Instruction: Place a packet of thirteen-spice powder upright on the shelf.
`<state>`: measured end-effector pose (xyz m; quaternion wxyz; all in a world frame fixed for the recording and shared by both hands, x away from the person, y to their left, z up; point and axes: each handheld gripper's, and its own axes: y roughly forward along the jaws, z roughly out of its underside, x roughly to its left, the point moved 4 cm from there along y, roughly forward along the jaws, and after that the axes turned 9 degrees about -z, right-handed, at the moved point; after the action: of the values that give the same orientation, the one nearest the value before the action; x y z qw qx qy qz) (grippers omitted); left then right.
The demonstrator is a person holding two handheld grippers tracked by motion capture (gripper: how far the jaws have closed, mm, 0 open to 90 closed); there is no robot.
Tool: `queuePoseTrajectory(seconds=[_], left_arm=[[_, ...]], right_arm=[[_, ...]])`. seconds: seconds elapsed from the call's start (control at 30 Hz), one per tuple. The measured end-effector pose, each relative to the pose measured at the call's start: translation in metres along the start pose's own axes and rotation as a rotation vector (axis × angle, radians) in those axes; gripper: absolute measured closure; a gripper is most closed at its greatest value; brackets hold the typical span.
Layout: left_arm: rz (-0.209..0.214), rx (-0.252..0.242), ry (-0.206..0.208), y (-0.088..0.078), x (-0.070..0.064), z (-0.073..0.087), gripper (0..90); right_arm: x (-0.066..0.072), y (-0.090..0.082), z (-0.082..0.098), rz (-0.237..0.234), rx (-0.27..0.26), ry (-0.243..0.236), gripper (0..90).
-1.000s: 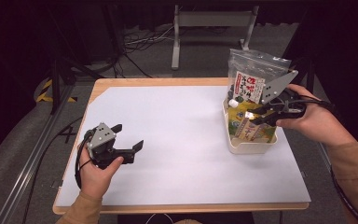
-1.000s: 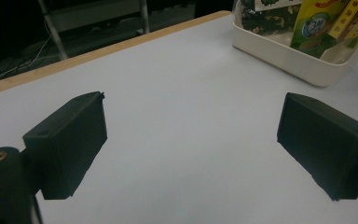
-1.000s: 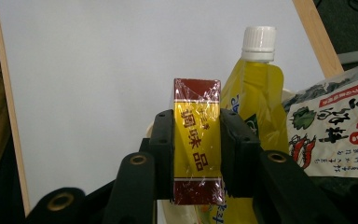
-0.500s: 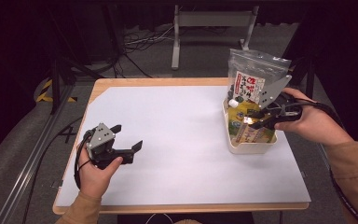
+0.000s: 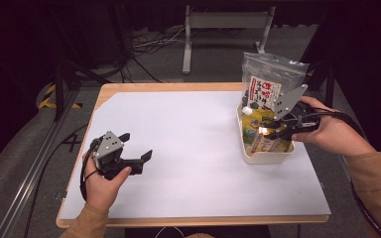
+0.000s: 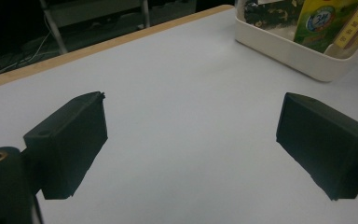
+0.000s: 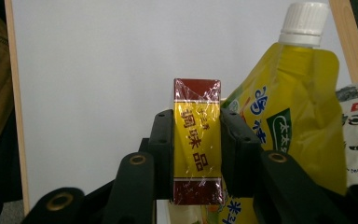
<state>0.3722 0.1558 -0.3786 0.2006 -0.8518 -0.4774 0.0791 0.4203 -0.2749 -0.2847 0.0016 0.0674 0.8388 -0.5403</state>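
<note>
On the white counter (image 5: pixel 198 148), at the right of the high view, a white bin (image 5: pixel 265 156) holds a yellow spouted pouch (image 7: pixel 289 112), a clear bag of dark contents (image 5: pixel 270 82) and a yellow and red box (image 7: pixel 197 140). The right hand-held gripper (image 5: pixel 270 130) reaches over that bin, its jaws closed on the two sides of the box, which stands upright between them just beside the pouch. At lower left, well apart from the bin, the left hand-held gripper (image 5: pixel 134 148) stands wide open over bare counter, holding nothing.
</note>
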Motion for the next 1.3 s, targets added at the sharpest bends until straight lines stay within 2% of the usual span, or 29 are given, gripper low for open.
queuePoseTrajectory(seconds=[0.13,0.37,0.6,0.77,0.9,0.97,1.1,1.3], left_arm=[[0.001,0.004,0.002,0.001,0.000,0.001,9.4],[0.003,0.009,0.003,0.002,-0.001,0.002,9.4],[0.002,0.010,0.003,0.003,-0.001,0.003,9.4],[0.005,0.012,0.002,0.003,-0.001,0.003,9.4],[0.004,0.017,0.004,0.004,-0.001,0.004,9.4],[0.005,0.018,0.003,0.004,-0.001,0.004,9.4],[0.006,0.018,0.002,0.004,-0.002,0.004,9.4],[0.006,0.020,-0.001,0.005,-0.001,0.005,9.3]], right_arm=[[0.001,-0.001,0.000,-0.009,0.011,-0.007,68.7],[-0.001,-0.001,0.002,-0.028,-0.003,0.006,68.7],[0.001,0.008,0.001,-0.030,0.048,-0.014,68.5],[0.001,0.012,0.002,-0.021,0.062,-0.017,68.4],[0.006,0.014,0.001,-0.004,0.079,-0.041,68.4],[0.008,0.016,-0.001,0.009,0.086,-0.068,68.5],[0.011,0.022,-0.001,0.012,0.103,-0.080,68.5],[0.007,0.030,0.002,0.010,0.102,-0.063,68.3]])
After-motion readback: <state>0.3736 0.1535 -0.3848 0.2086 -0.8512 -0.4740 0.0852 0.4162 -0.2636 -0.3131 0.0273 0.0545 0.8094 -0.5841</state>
